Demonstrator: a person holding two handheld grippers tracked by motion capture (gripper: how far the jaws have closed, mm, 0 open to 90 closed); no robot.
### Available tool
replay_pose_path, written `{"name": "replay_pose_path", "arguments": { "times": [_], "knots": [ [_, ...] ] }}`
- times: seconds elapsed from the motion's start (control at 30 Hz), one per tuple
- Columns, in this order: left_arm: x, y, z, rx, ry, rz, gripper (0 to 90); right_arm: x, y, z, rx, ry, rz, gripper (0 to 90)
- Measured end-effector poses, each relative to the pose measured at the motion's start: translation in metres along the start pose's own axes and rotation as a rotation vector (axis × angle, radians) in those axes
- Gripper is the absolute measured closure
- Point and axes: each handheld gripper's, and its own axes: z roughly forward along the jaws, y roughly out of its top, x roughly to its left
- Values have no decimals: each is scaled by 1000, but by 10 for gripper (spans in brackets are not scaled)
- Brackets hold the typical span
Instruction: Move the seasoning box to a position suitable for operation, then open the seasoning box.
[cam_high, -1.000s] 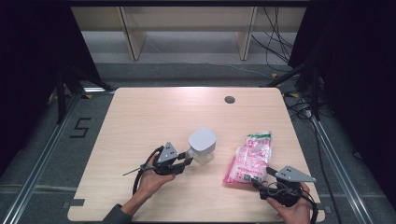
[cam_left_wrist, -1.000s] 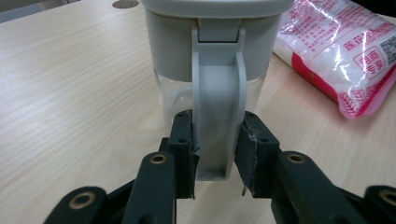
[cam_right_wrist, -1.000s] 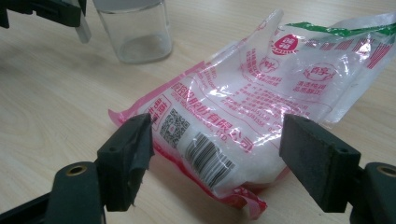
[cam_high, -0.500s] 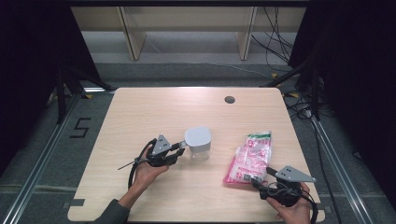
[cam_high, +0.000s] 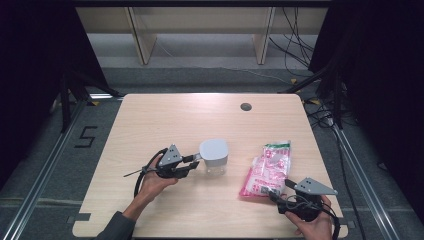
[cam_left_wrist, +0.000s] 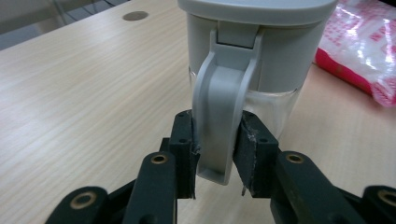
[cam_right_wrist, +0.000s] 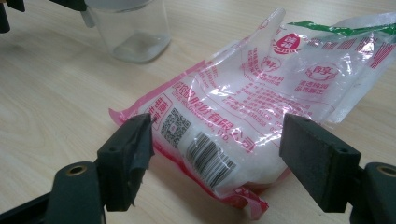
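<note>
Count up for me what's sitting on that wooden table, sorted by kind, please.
Clear jars with a grey lid and handle: 1, the jar, its handle clamped by the left gripper.
Pink-printed plastic bags: 1, the bag, lying between the open jaws of the right gripper.
Handheld grippers: 2.
Total: 4.

Grey-lidded clear jug (cam_high: 214, 157) upright; pink bag (cam_high: 265, 169) flat.

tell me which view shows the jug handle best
The left gripper view: the handle stands close up, clamped between the left gripper. The high view shows the jug small, its handle barely visible. The right gripper view shows the jug's clear base, handle side cut off.
</note>
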Motion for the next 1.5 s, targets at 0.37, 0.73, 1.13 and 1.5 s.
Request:
{"name": "replay_pose_path", "arguments": {
  "times": [0.37, 0.73, 1.13, 1.5],
  "knots": [
    [9, 2, 1, 17, 7, -3, 692, -2, 0, 0, -4, 10, -19, 268],
    [7, 2, 0, 18, 1, -6, 693, -5, -2, 2, -1, 11, -3, 268],
    [5, 2, 2, 15, -16, -31, 688, -5, -2, 2, -3, 8, -5, 268],
    [0, 13, -28, 16, 19, -59, 396, -5, -2, 2, -7, 8, -3, 268]
  ]
}}
